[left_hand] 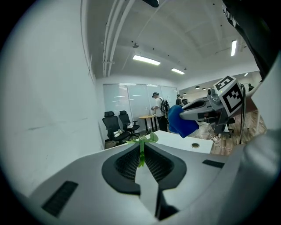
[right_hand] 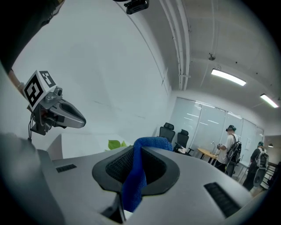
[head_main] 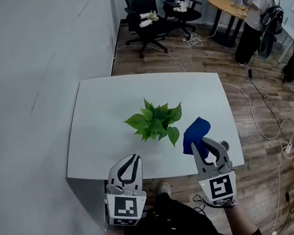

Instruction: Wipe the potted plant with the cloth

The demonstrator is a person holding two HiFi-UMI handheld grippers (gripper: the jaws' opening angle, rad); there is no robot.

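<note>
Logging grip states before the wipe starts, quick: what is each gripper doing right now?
Left gripper: closed, holding nothing.
Right gripper: closed on the blue cloth.

White table [head_main: 97, 123] on wood floor [head_main: 252, 140]; 2 black chairs [head_main: 141, 2] behind; grey wall [head_main: 24, 62].

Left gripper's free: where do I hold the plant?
Probably the pot, low, from the near left: the leaves spread over it, hiding it from above, and the cloth is on the right. Open the shut left gripper first.
</note>
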